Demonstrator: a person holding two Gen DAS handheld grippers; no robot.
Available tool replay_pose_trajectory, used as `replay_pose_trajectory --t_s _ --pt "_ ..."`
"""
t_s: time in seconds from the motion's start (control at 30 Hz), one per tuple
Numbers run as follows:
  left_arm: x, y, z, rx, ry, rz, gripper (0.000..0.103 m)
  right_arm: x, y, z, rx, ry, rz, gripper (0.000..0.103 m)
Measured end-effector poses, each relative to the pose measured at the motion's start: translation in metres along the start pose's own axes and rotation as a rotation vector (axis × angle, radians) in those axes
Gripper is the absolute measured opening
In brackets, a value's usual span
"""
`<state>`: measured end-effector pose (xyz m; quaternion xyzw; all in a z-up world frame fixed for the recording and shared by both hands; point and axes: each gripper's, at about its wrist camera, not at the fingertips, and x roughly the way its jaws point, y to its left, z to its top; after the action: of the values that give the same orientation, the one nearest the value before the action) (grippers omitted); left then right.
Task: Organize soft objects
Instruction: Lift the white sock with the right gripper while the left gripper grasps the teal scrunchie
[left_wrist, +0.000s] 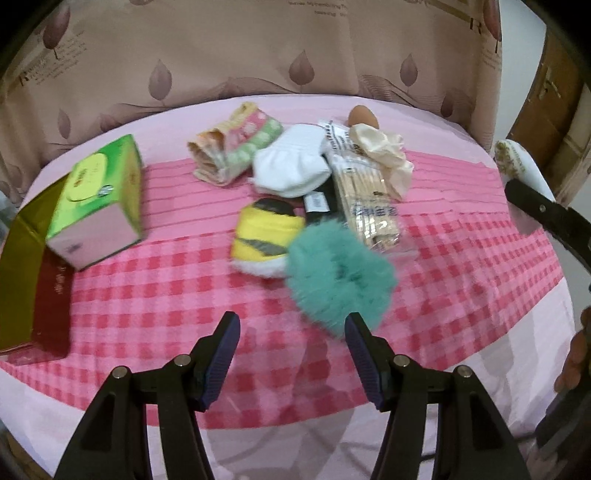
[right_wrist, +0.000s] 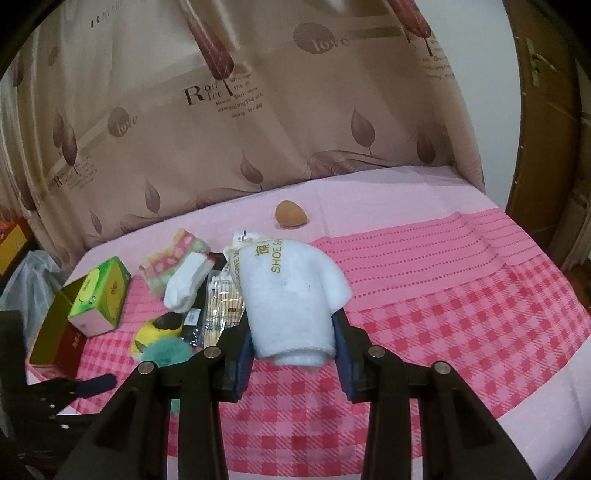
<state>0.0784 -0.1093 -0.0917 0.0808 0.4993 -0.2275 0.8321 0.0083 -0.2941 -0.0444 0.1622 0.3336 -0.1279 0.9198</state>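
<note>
My left gripper (left_wrist: 291, 328) is open and empty above the pink checked cloth (left_wrist: 147, 295). A teal fluffy scrunchie (left_wrist: 340, 273) lies just beyond its right finger. Behind it are a yellow and grey sock (left_wrist: 264, 236), a white sock (left_wrist: 291, 166), a dotted pink-green sock bundle (left_wrist: 236, 147) and a cream scrunchie (left_wrist: 384, 151). My right gripper (right_wrist: 291, 332) is shut on a white shoe-shine cloth (right_wrist: 291, 295) and holds it above the table. The same pile lies to its left, with the white sock (right_wrist: 184, 284) and teal scrunchie (right_wrist: 166, 350).
A green box (left_wrist: 99, 199) leans on a gold and red box (left_wrist: 29, 280) at the left. A packet of wooden sticks (left_wrist: 365, 195) and a brown egg-shaped sponge (right_wrist: 290, 214) lie near the pile. A curtain (right_wrist: 258, 110) hangs behind the table.
</note>
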Motion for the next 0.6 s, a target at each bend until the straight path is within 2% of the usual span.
replay_pose_trajectory --t_s 0.27,0.37,0.43,0.47,0.6 --pt "0.026 -0.012 0.017 -0.031 0.032 -0.015 0.061 -0.002 -0.005 0.0 0.014 0.005 0.039 0.035" --pt "0.03 -0.012 0.018 -0.041 0.032 -0.047 0.059 0.0 -0.003 -0.001 0.011 0.013 0.051 0.035" --pt "0.032 -0.013 0.017 -0.041 0.033 -0.064 0.035 0.0 -0.002 -0.001 0.011 0.017 0.058 0.035" --pt "0.033 -0.013 0.017 -0.038 0.04 -0.071 0.018 0.001 -0.002 -0.001 0.009 0.018 0.06 0.035" --pt "0.03 -0.017 0.014 -0.015 0.021 -0.078 0.015 0.002 -0.001 -0.002 0.01 0.021 0.064 0.035"
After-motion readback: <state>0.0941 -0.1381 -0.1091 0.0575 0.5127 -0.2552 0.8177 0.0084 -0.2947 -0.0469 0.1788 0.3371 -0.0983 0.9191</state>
